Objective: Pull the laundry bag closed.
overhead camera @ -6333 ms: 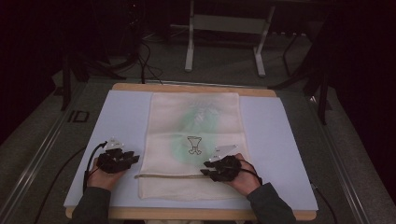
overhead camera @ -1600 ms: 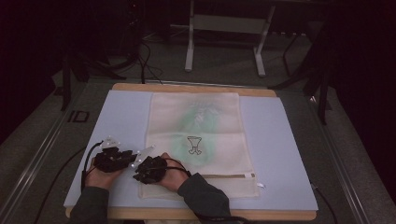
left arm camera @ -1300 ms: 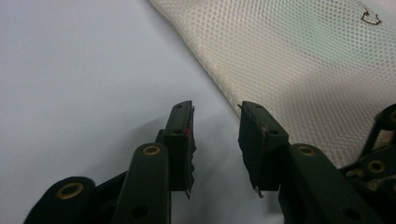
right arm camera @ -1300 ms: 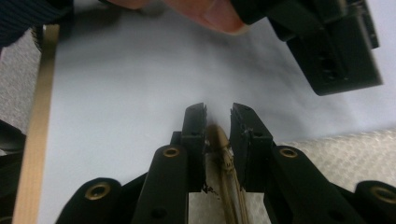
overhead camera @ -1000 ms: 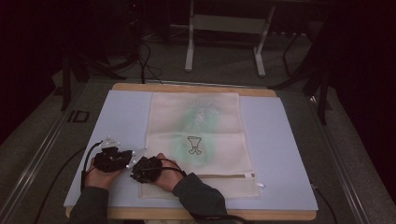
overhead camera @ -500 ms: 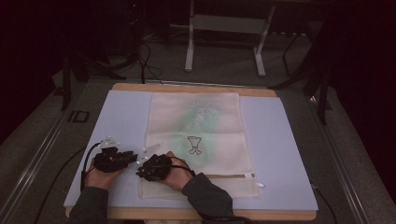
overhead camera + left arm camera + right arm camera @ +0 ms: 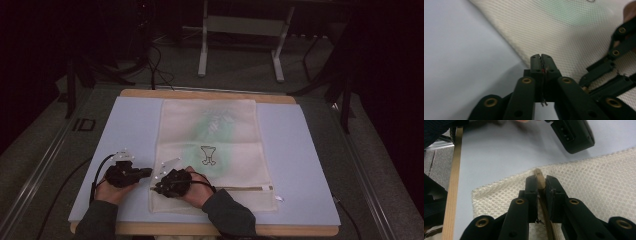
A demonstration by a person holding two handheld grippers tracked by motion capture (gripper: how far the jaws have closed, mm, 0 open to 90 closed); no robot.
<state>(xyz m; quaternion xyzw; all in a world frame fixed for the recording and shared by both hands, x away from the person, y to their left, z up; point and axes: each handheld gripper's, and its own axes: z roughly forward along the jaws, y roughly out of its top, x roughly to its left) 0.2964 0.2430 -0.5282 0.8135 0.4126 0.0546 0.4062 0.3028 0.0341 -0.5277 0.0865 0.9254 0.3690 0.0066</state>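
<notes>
A cream mesh bag (image 7: 210,150) lies flat on the blue mat (image 7: 300,150) covering the counter (image 7: 200,93), its zip (image 7: 240,188) running along the near end. Something green shows faintly through the mesh; what it is cannot be told. The left claw (image 7: 541,58) has just been closing and now stands shut at the bag's near left edge, a thin strip between its pads. The right claw (image 7: 540,182) grips the zip's left end.

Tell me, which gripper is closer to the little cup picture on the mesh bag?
Right. The right gripper sits on the mesh bag, just below-left of the cup picture. The left gripper is farther left, at the bag's edge.
</notes>
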